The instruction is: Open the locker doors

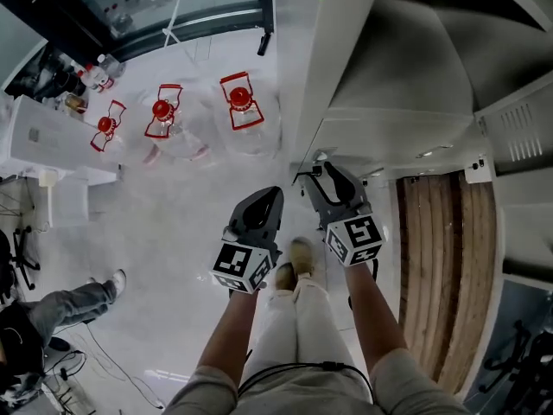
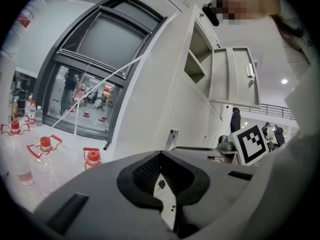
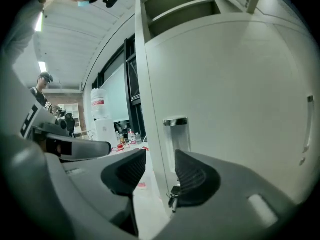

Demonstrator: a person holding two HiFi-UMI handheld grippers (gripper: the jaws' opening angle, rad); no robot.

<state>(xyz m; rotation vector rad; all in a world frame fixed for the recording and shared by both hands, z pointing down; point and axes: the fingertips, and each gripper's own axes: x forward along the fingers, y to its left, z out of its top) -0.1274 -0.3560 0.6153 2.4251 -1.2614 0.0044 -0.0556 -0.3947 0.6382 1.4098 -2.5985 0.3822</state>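
A tall pale-grey locker block (image 1: 341, 67) stands at my right. In the right gripper view a shut locker door (image 3: 240, 109) carries a chrome handle (image 3: 176, 134) at its left edge, and a small key (image 3: 173, 198) hangs below it. My right gripper (image 3: 160, 156) is open, its jaws straddling that door edge at the handle without pressing on it; the head view shows it (image 1: 318, 169) against the locker's corner. My left gripper (image 1: 268, 193) hangs beside it over the floor, shut (image 2: 161, 156) and empty. Higher up, one door (image 2: 235, 76) stands swung open beside bare compartments (image 2: 197, 59).
Three clear water jugs with red caps and handles (image 1: 240, 102) (image 1: 162, 115) (image 1: 105, 128) stand on the white floor to the left. Another person's legs (image 1: 78, 305) and cables lie at the lower left. A dark-framed window (image 2: 100, 69) is behind. Brown boards (image 1: 441, 266) show at the right.
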